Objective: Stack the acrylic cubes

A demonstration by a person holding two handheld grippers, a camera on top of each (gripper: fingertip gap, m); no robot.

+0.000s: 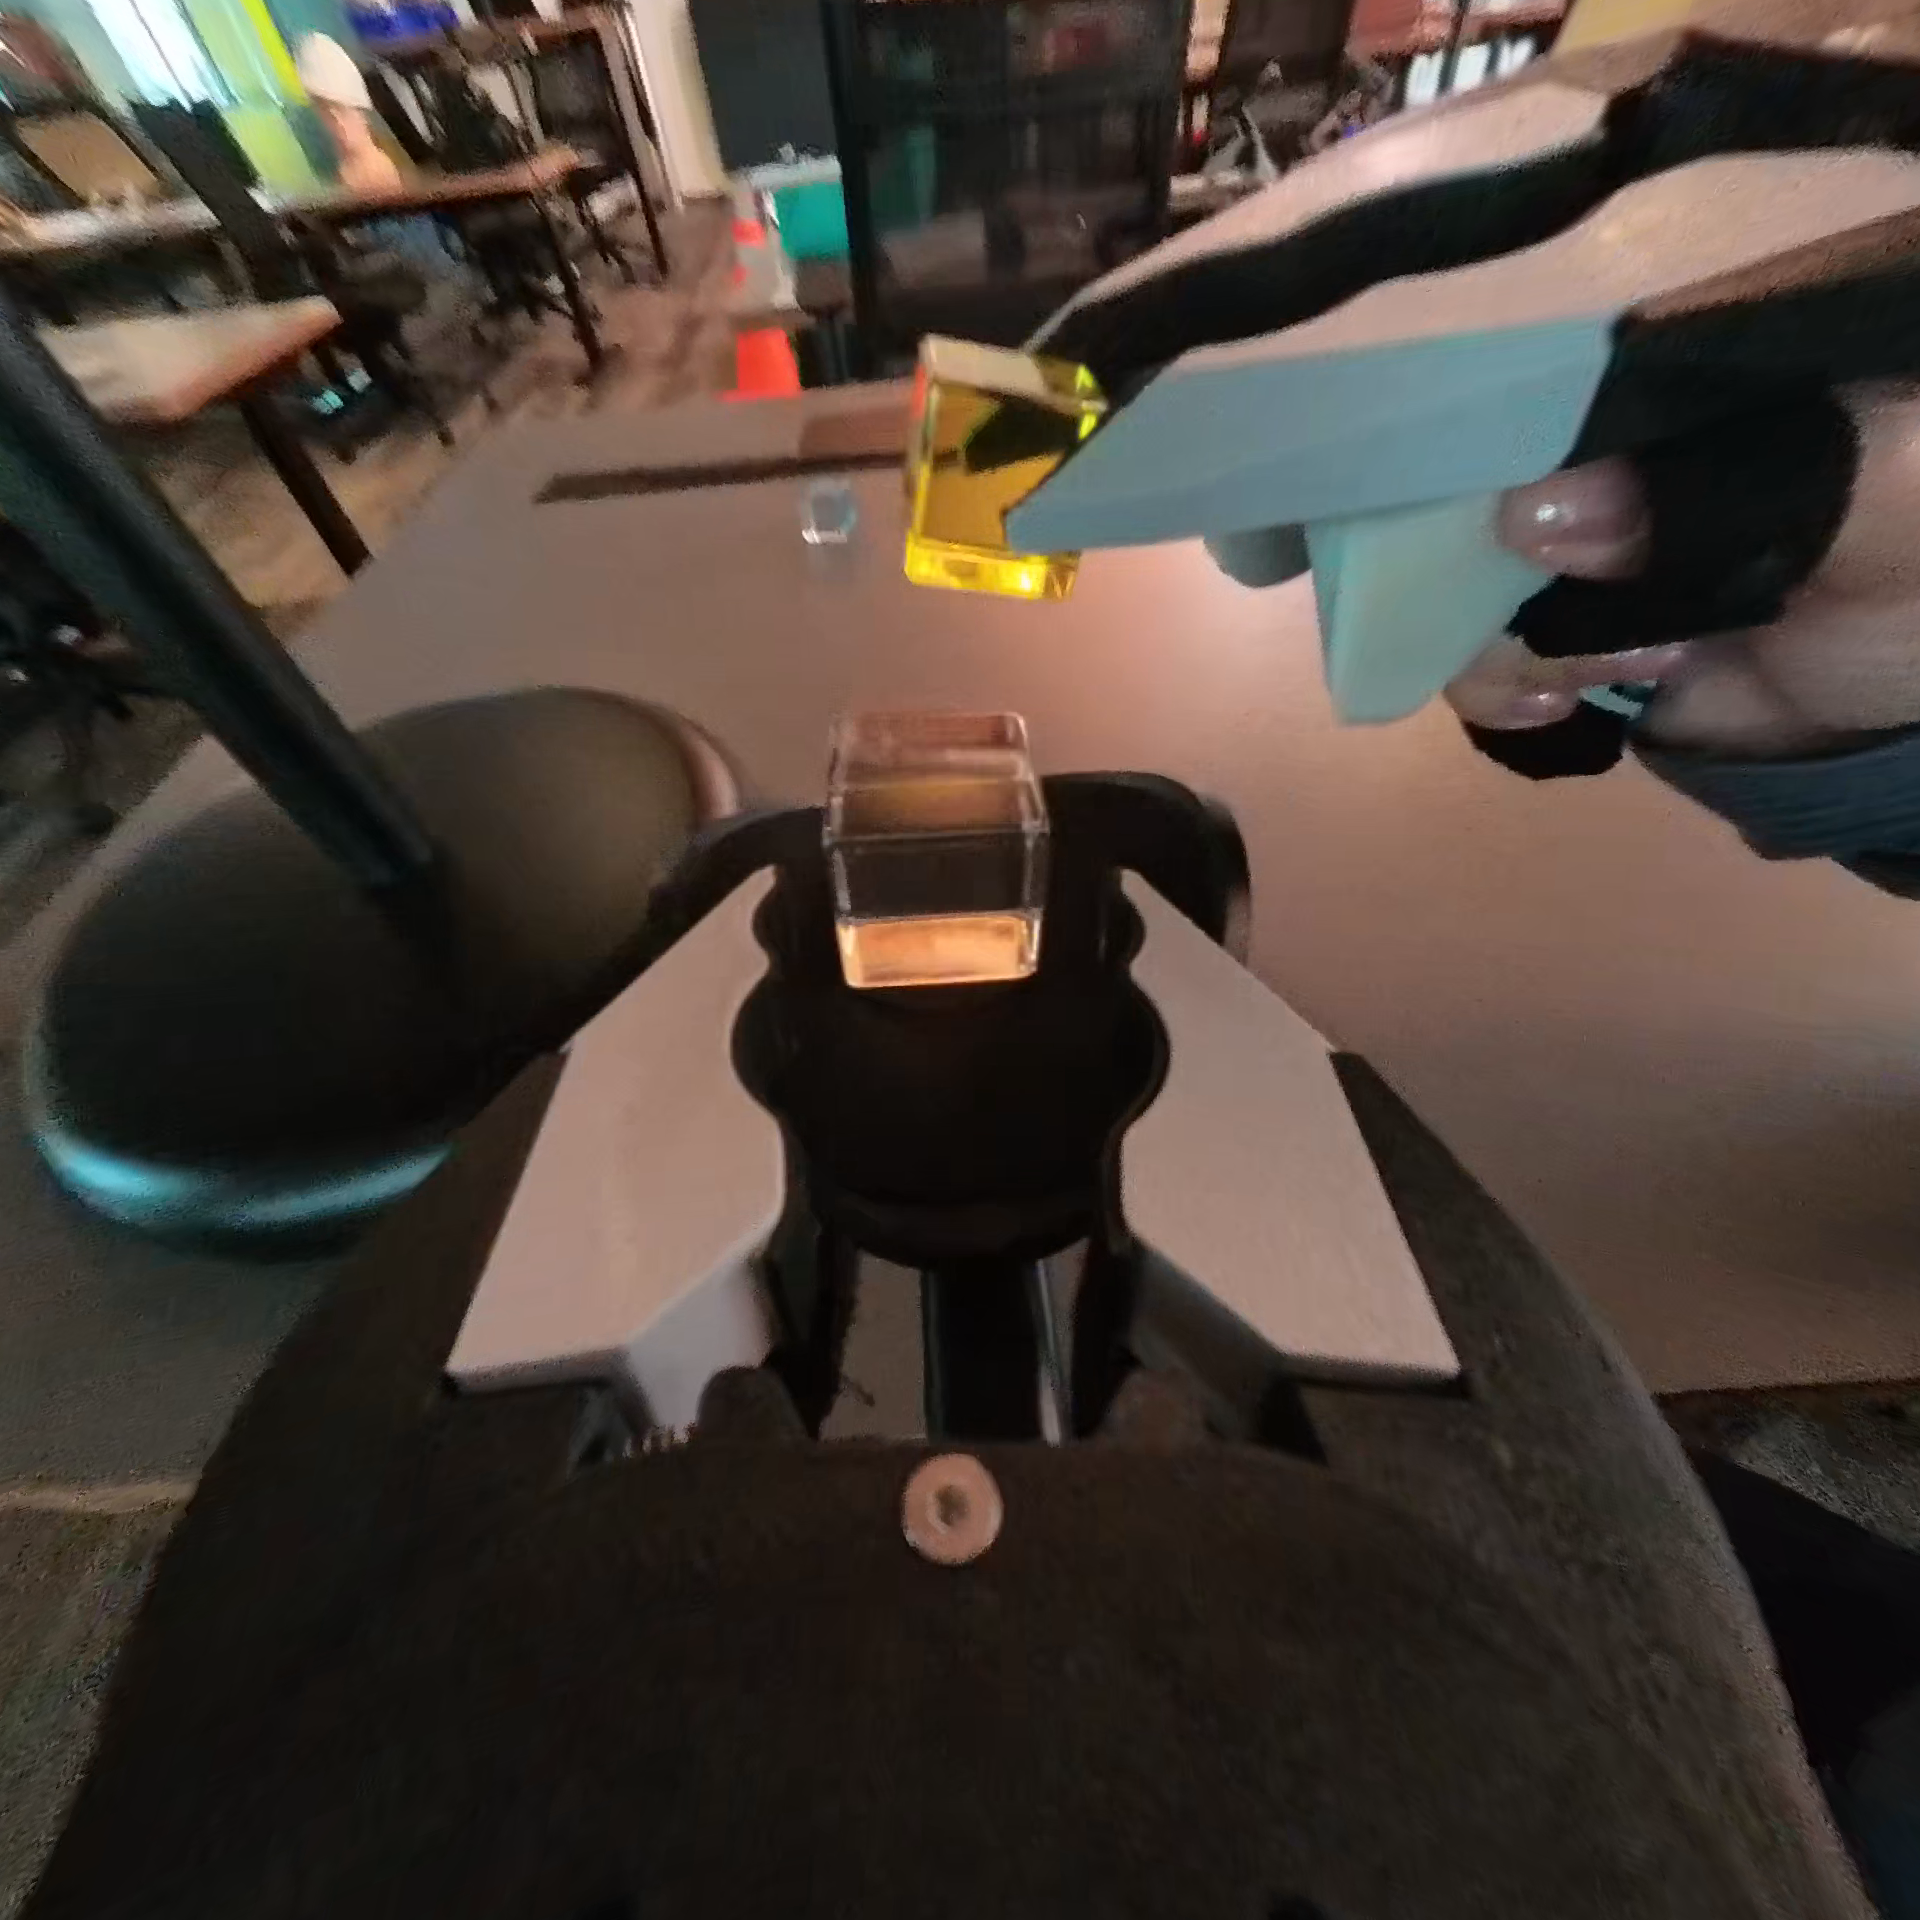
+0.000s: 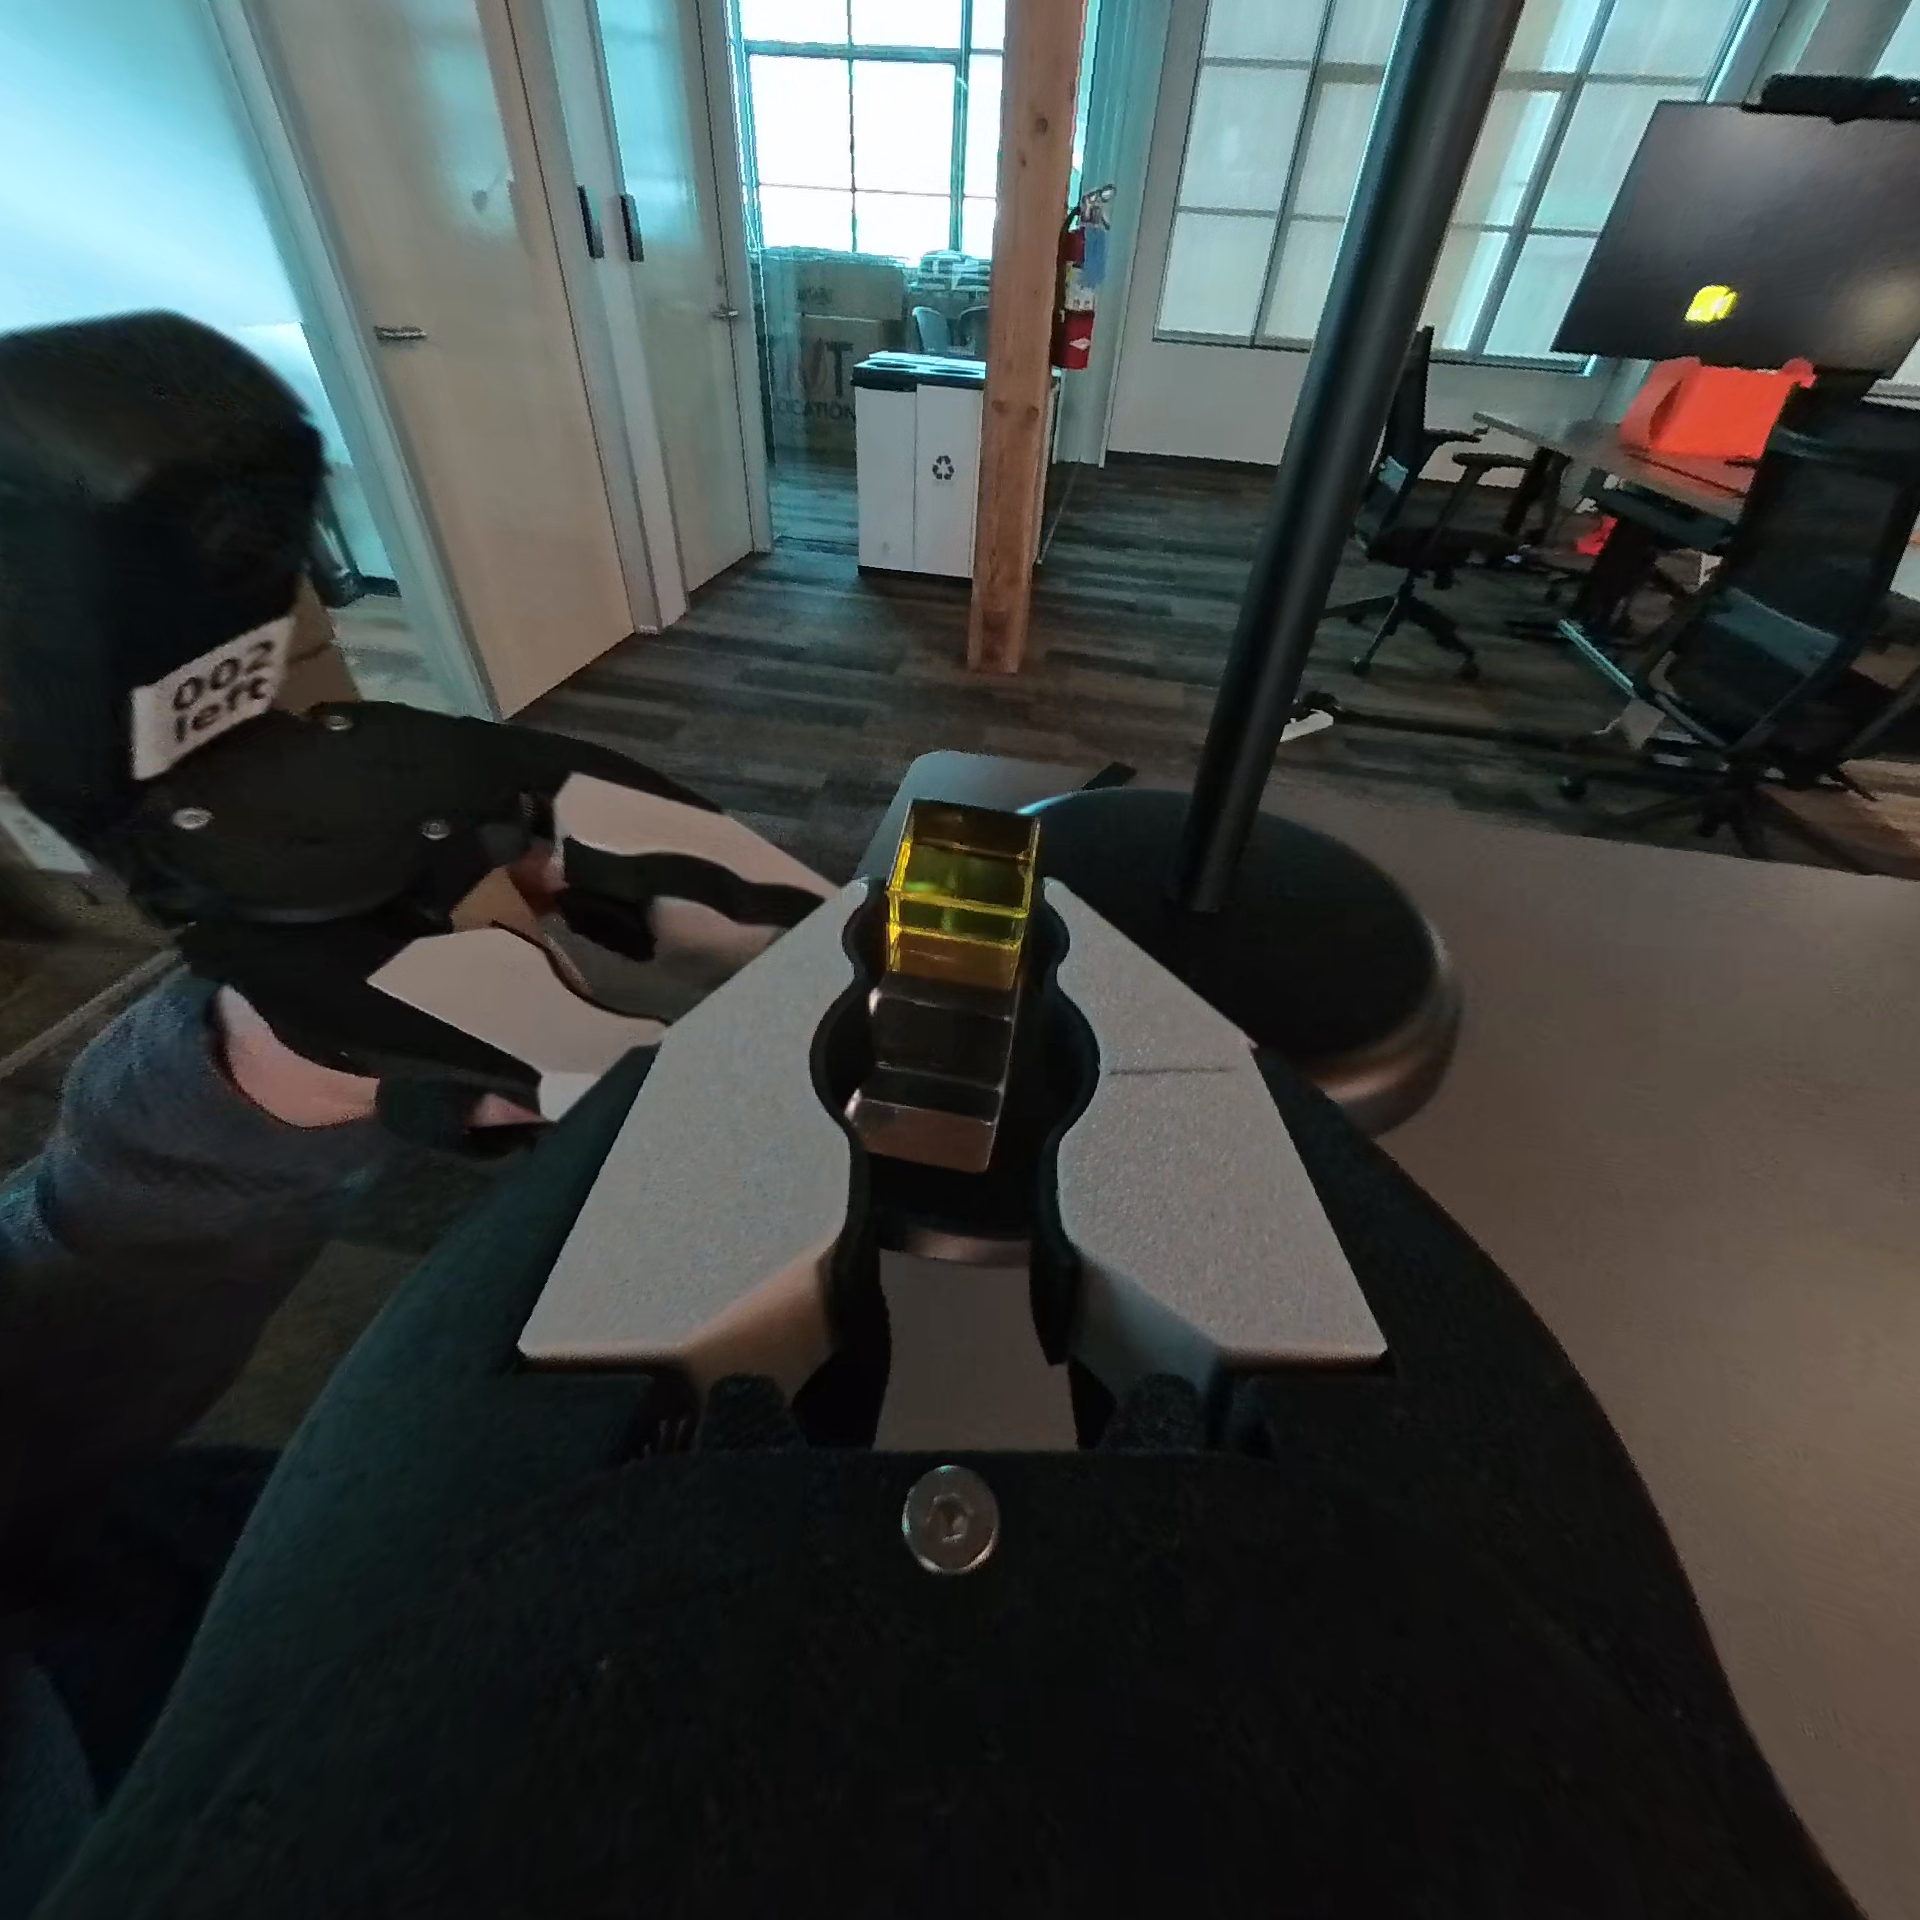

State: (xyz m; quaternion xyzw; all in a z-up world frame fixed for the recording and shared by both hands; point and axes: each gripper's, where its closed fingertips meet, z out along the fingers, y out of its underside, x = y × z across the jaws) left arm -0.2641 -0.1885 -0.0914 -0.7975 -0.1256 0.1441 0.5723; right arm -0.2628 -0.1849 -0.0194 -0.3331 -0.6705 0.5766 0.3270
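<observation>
The yellow cube point(image 2: 961, 902) is pinched between the pads of the right gripper point(image 2: 961, 914), held up off the table point(image 1: 1351, 935). Just below it, a clear cube point(image 1: 935, 847) stands between the left gripper's point(image 1: 940, 862) wide-spread fingers; whether they touch it, can't tell. A lamp-style round base point(image 1: 260, 987) with a black pole point(image 1: 208, 644) sits just to the left.

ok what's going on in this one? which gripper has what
A person works two grippers over a grey table. The right hand-held gripper is clamped on a yellow transparent cube, held in the air above the table. The left hand-held gripper has a clear cube between its open fingers; the cube appears to sit on the table, not gripped. A second clear cube lies farther back, and a black lamp-style stand base sits to the left.
</observation>
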